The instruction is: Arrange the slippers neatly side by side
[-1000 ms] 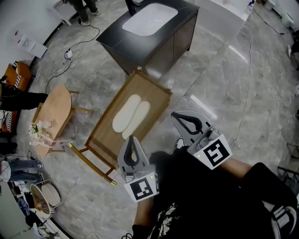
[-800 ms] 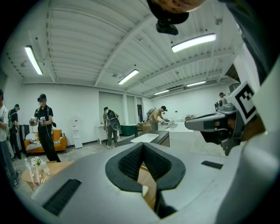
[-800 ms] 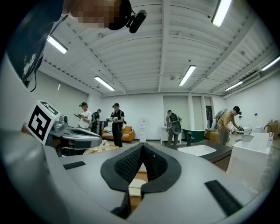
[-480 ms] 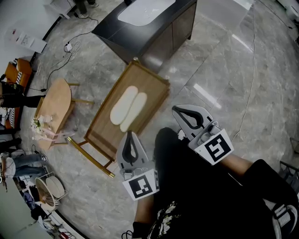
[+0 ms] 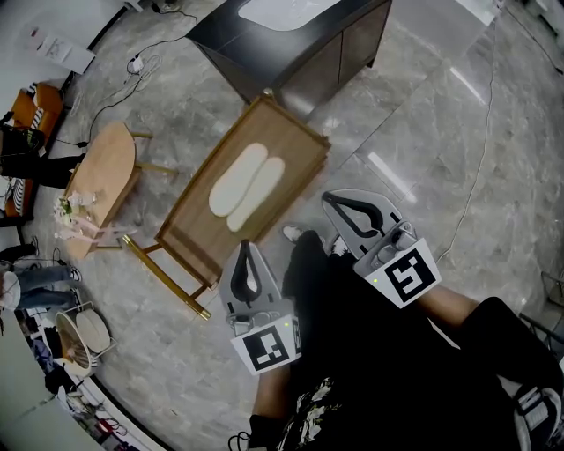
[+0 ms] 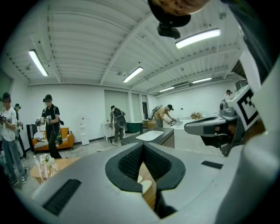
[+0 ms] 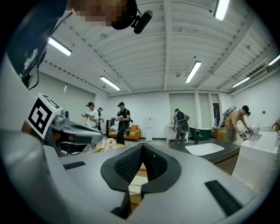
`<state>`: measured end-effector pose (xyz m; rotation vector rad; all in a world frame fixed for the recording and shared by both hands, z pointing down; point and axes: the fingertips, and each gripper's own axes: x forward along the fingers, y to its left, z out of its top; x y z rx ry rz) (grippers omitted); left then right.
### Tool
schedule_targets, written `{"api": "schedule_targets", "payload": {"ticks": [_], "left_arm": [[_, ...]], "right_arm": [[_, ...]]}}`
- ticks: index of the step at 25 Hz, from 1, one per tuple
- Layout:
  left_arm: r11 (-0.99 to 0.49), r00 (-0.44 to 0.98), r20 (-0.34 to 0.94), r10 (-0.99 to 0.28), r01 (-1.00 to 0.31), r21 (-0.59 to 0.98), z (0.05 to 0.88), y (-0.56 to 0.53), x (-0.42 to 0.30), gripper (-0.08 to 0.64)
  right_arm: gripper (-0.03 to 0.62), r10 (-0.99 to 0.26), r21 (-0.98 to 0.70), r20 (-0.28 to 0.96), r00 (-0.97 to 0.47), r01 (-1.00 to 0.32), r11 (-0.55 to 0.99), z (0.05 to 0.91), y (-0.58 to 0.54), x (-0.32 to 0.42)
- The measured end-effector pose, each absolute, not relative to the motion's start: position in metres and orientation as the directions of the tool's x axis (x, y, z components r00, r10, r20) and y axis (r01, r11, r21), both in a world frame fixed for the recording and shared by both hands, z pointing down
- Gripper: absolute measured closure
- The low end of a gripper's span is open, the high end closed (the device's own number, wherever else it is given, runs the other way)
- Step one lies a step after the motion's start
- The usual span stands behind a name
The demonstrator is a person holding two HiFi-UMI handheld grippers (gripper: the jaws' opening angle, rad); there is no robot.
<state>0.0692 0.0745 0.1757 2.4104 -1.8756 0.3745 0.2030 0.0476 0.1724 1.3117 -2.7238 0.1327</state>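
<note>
— Cream slippers lie paired on the wooden table, ahead of the left gripper and right gripper. Anything changed?
— No: both stay closed, empty, held back. Task looks finished.

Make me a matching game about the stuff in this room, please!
Things:
1. slippers
2. cabinet
3. round table
4. left tool

Clues:
A. dark, with a white sink on top
B. shut, with nothing in it
C. white, side by side on the wooden tray table
D. light wood, with flowers on it

Right pairs: 1-C, 2-A, 3-D, 4-B
</note>
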Motion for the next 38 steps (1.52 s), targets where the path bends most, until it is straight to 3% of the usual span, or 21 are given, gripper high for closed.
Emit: {"api": "schedule_targets", "payload": {"ticks": [19,38], "left_arm": [[-0.021,-0.021,0.283,-0.959,-0.989,-0.147,0.184,0.079,-0.001,0.557],[0.033,-0.068,0.262,-0.963,-0.99,-0.135,0.18,0.046,-0.045,0.557]], "right_arm": [[0.594,-0.557,-0.031,0.154,-0.816,-0.568,0.822,0.182,0.016,0.104],[0.594,-0.47,-0.036,0.137,-0.872,-0.479,0.877,0.19,-0.018,0.042]]}}
